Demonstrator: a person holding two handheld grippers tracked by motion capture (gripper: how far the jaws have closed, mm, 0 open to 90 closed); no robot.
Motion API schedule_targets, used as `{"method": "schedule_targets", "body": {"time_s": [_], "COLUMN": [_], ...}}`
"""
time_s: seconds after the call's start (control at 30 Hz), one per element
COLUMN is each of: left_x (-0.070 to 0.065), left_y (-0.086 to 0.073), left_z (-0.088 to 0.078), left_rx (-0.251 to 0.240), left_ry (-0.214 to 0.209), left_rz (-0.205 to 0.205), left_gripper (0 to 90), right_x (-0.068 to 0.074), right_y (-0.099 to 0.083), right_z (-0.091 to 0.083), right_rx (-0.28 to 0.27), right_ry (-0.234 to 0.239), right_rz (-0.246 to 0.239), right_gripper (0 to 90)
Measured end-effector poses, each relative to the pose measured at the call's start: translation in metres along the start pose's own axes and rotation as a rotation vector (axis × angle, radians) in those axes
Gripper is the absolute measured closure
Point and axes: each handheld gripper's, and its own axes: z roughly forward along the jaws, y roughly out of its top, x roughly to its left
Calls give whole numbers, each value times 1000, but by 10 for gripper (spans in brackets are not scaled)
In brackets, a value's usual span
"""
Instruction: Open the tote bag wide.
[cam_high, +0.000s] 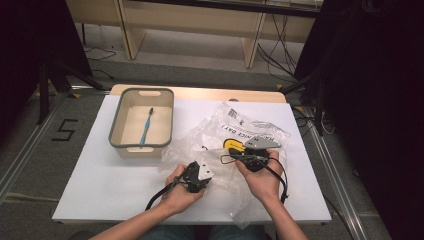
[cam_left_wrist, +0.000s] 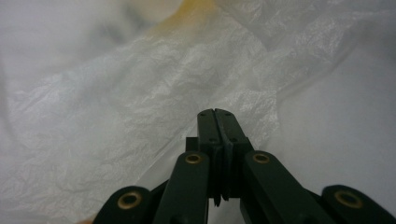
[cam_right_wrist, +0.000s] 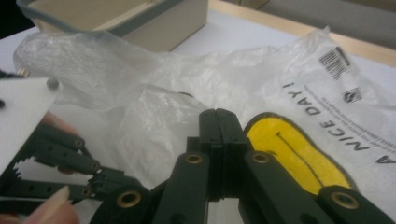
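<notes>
A crumpled clear plastic bag (cam_high: 240, 127) with black print and a yellow face lies on the right half of the white table top (cam_high: 100, 170). My left gripper (cam_high: 210, 172) is shut at the bag's left edge, and thin film (cam_left_wrist: 116, 116) meets its closed tips (cam_left_wrist: 215, 112). My right gripper (cam_high: 235, 158) rests on the bag's middle, also shut (cam_right_wrist: 218, 113). A raised fold of film (cam_right_wrist: 154, 121) runs up to its tips, beside the yellow face (cam_right_wrist: 294, 154). The left gripper (cam_right_wrist: 100, 179) sits close by. A blue toothbrush (cam_high: 147, 125) lies in the basket.
The beige basket with a grey rim (cam_high: 116, 125) stands at the back left of the table, near the bag's upper edge (cam_right_wrist: 154, 28). Both forearms come in from the front edge. Dark stands and cables surround the table on the floor.
</notes>
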Motion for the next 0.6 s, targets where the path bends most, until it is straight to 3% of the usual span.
{"method": "schedule_targets", "body": {"time_s": [0.33,0.6], "left_x": [-1,-2], "left_y": [0,0], "left_z": [0,-2], "left_rx": [32,46], "left_ry": [-21,-27], "left_rz": [24,32], "left_gripper": [894,893], "right_x": [-4,-10], "right_y": [17,30], "right_z": [-13,-18], "right_rx": [-106,-167], "right_ry": [-78,-111], "right_rz": [-25,-11], "right_gripper": [900,900]}}
